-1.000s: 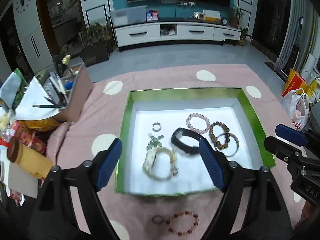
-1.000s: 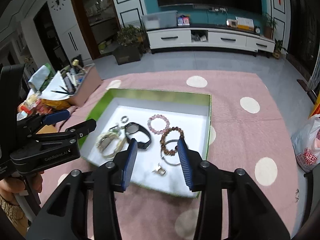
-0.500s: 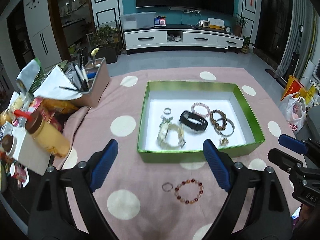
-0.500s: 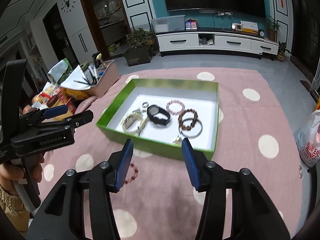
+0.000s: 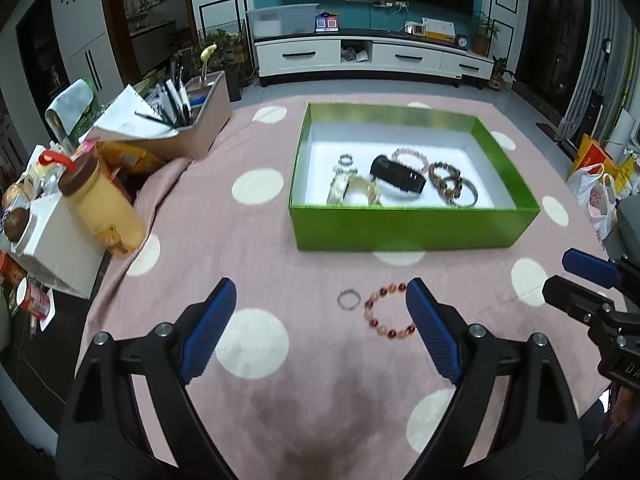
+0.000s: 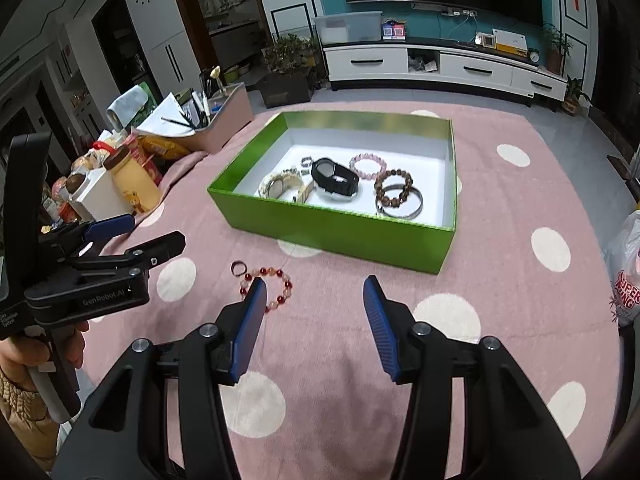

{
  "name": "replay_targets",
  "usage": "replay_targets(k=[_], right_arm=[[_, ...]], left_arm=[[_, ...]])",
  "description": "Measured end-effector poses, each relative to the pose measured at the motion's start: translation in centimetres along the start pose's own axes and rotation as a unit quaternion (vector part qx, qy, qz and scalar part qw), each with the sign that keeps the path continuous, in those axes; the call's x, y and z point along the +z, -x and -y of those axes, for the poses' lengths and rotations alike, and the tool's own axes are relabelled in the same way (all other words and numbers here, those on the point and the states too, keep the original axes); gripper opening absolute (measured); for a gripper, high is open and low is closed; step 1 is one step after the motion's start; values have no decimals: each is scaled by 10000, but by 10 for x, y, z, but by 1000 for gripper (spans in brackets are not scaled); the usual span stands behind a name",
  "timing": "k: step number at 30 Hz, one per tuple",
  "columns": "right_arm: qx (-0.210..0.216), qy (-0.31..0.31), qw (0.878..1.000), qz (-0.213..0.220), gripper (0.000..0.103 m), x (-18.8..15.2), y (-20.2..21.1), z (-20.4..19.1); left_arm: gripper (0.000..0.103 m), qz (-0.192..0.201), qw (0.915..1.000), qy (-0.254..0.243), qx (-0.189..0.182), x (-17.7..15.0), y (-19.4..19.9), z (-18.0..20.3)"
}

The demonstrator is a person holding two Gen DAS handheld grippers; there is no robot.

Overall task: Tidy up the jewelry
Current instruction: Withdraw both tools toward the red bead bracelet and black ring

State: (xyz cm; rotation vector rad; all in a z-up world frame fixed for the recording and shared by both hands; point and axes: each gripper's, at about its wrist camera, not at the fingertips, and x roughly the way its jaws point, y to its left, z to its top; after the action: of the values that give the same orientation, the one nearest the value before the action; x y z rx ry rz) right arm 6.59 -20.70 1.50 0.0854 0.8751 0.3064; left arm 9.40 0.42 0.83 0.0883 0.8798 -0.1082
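Left wrist view: left gripper [image 5: 318, 320] spread wide and empty over bare cloth [image 5: 280, 264] near its front edge; the bracelet [image 5: 388, 312] and ring [image 5: 348, 299] lie just before the box [image 5: 404, 228], whose near wall partly hides the jewelry inside. Right wrist view: right gripper [image 6: 314, 320] likewise apart and empty, its left finger [image 6: 250, 328] covering part of the bracelet [image 6: 276, 284]; only here the box floor shows fully.
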Motion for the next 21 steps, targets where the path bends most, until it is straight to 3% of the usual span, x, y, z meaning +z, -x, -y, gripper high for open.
replay_targets(k=[12,21], right_arm=[[44,-85,9995,-305,51,-26,-14,3],[135,-117,9985,-509,51,-41,-24,1]], left_arm=[[88,-221,9996,124,111,-31,-14,-9],[88,-351,9975,611,-20,-52,-21,-31]])
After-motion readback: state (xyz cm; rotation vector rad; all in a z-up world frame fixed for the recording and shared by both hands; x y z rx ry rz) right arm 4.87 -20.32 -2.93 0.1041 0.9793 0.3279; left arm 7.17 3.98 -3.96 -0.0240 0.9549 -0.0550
